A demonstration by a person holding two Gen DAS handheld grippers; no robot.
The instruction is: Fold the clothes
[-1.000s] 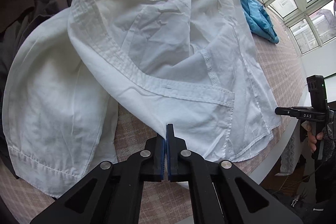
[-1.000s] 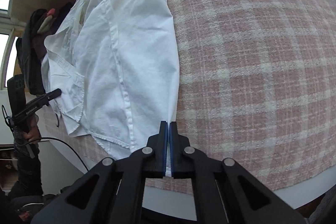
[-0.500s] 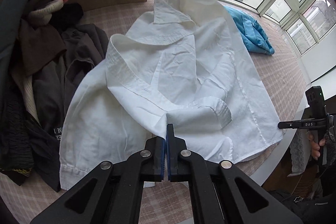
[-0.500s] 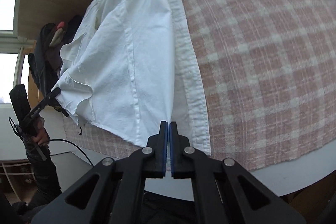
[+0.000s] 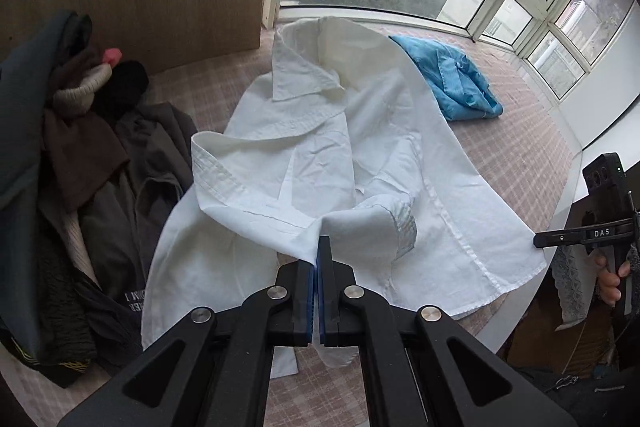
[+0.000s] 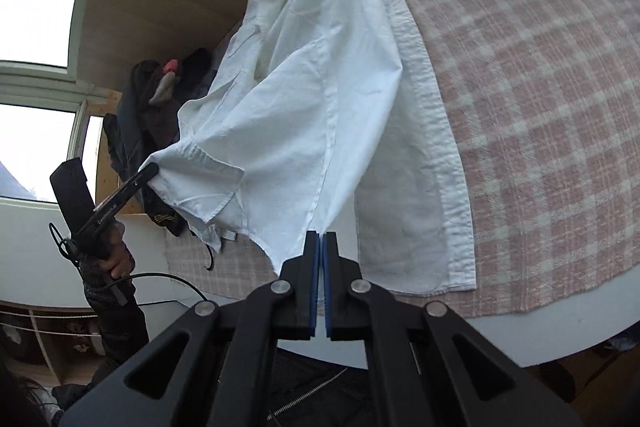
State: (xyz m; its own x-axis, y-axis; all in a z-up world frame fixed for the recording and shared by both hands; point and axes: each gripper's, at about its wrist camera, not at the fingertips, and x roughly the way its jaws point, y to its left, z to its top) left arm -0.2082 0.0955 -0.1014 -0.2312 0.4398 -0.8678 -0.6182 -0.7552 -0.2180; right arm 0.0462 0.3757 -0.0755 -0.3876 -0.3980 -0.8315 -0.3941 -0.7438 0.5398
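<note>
Through the left wrist view, I find the left gripper (image 5: 320, 267) at 6 o'clock, jaws clamped on a hem fold of the white shirt (image 5: 340, 163). Its collar points to 12 o'clock on the checked table cover (image 5: 520, 147). A dark clothes pile (image 5: 88, 179) sits at 9 o'clock, a blue garment (image 5: 452, 83) at 1 o'clock, the other gripper at 3 o'clock.

Through the right wrist view, the right gripper (image 6: 320, 259) is clamped on the shirt's (image 6: 304, 99) lower edge, the raised panel hanging clear of the layer lying flat below.

My judgement: the lengthwise fold is under way. Next, I should carry both held corners across evenly, keeping the cloth taut, before letting go
</note>
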